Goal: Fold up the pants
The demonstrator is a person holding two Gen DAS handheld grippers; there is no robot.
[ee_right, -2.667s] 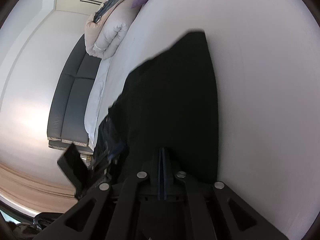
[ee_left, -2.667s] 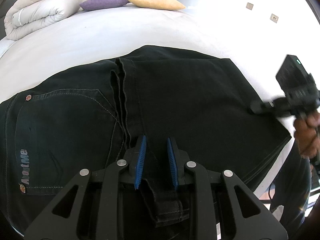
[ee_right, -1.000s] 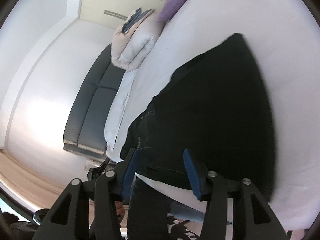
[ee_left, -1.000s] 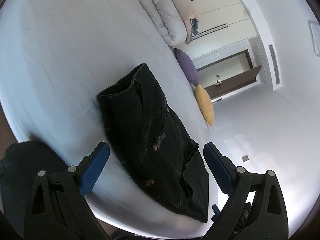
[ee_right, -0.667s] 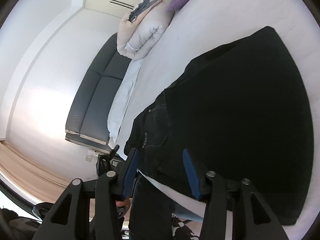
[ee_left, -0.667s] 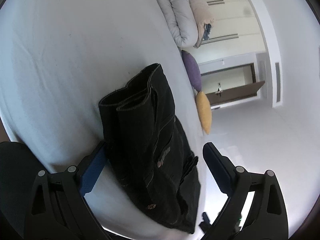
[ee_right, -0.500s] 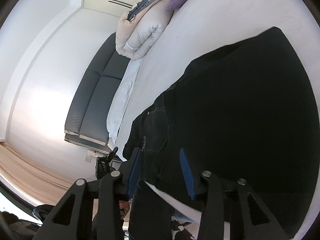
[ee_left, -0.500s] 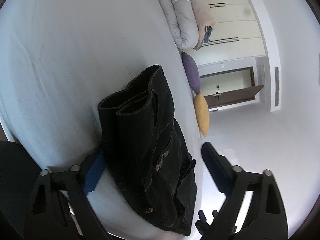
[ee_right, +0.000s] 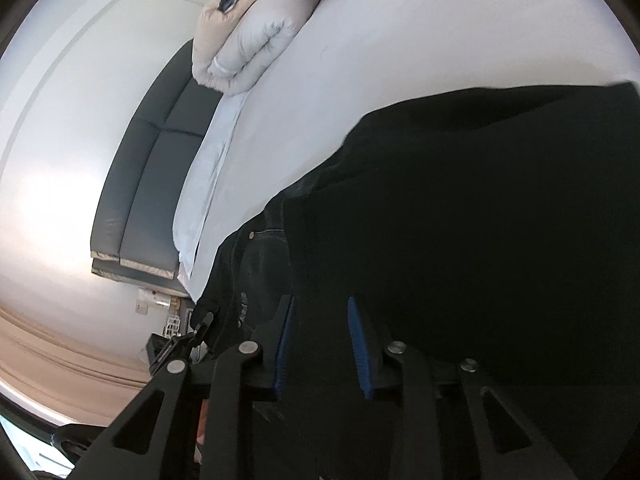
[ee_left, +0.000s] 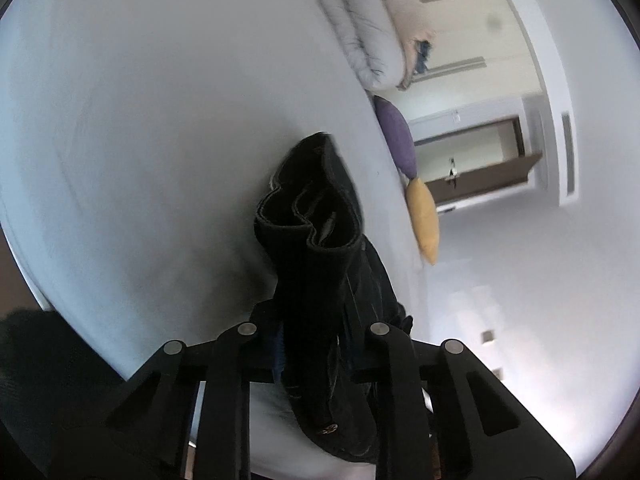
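The black jeans (ee_left: 316, 248) lie folded on the white bed (ee_left: 140, 120). My left gripper (ee_left: 316, 352) is shut on the waistband end of the jeans, which bunches up between the blue pads and rises off the bed. In the right wrist view the jeans (ee_right: 480, 220) fill the right half. My right gripper (ee_right: 322, 344) stands part open, its blue pads around the near edge of the jeans and not closed on the cloth. The left gripper's black frame (ee_right: 180, 344) shows at the lower left.
A rolled duvet (ee_left: 360, 36) lies at the bed's far end, with a purple pillow (ee_left: 396, 136) and a yellow pillow (ee_left: 424, 216) beside it. A dark sofa (ee_right: 148, 184) stands along the wall beyond the bed. The bed edge (ee_left: 48, 304) runs close below the left gripper.
My left gripper was wide open around the waistband end and has now closed on it. My right gripper has moved in over the jeans' near edge, still part open.
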